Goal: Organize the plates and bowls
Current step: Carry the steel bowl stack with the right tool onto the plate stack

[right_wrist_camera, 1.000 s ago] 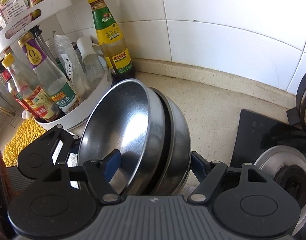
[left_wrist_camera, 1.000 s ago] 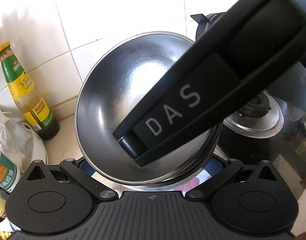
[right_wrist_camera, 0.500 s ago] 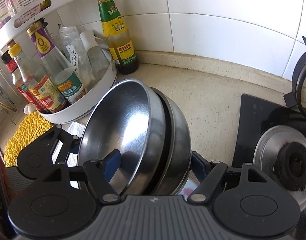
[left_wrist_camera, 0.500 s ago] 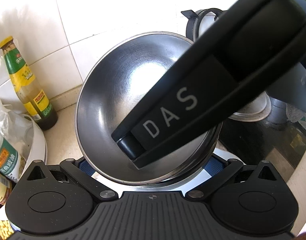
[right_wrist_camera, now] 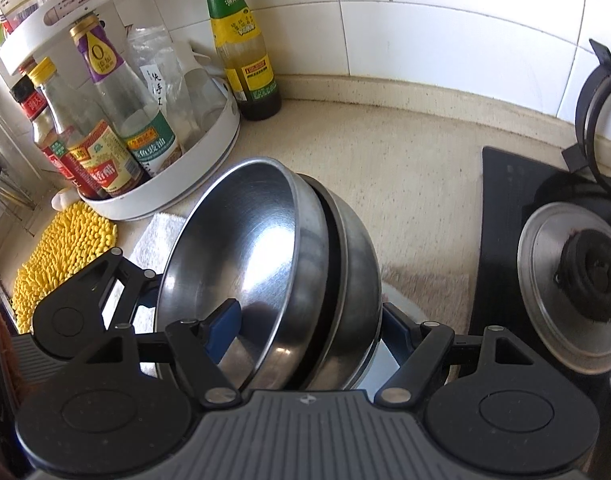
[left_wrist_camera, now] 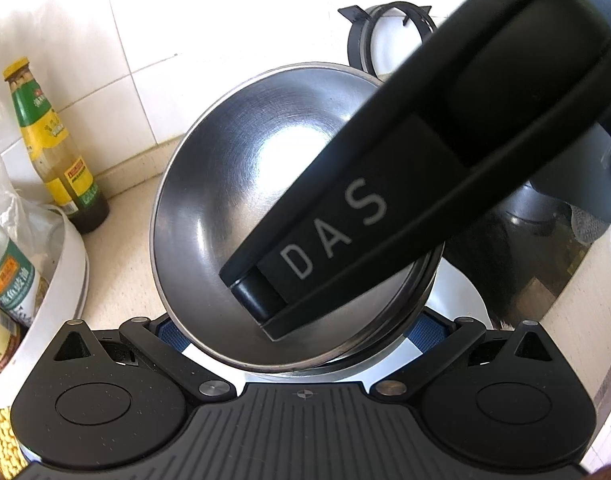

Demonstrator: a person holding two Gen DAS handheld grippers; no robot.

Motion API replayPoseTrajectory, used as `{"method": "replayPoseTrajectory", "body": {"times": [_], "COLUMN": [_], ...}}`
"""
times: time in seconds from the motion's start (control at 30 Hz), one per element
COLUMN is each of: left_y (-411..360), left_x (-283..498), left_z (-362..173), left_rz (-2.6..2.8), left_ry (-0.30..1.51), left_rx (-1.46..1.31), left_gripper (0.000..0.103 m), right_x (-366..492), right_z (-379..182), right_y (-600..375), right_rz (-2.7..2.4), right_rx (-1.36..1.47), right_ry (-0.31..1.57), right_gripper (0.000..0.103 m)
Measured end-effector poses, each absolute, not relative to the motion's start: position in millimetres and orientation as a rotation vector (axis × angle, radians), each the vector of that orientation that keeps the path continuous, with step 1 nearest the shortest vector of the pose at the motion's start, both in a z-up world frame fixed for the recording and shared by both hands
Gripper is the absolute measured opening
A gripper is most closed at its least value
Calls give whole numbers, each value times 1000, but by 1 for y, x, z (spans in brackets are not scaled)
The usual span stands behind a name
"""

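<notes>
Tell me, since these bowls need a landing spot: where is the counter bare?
Bare counter runs between the white condiment rack and the black stove, back to the tiled wall. Crowded: bottles fill the rack, with a yellow mat and white cloth nearer.

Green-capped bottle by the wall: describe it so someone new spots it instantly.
Find the white tiled wall behind the beige counter. At its foot, beside the white round rack, stands the bottle. Unlike its neighbours, it sits outside the rack, with a green neck label and yellow cap.
</notes>
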State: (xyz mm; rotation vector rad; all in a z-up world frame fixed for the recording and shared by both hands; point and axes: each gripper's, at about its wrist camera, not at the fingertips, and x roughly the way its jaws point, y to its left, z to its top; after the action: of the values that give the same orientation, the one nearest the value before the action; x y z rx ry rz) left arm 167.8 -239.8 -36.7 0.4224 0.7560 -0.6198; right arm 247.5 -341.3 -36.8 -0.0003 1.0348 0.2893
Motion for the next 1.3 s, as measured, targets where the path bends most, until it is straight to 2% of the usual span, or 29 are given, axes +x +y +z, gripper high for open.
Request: {"method": "replayPoseTrajectory", "body": {"times": [0.97, 1.3], "left_y": [-227, -231], "left_x": [207, 201], "left_z": [-79, -91], "left_rz": [-692, -684], "left_ry": [844, 784], "left_rx": [492, 536], "left_gripper": [103, 103], "right_x": [231, 225], "right_z": [-62, -66], "right_y": [-351, -352], "right_rz": [245, 259], "right_rx": [65, 83], "right_ry": [1134, 1124], "right_gripper": [80, 85]}}
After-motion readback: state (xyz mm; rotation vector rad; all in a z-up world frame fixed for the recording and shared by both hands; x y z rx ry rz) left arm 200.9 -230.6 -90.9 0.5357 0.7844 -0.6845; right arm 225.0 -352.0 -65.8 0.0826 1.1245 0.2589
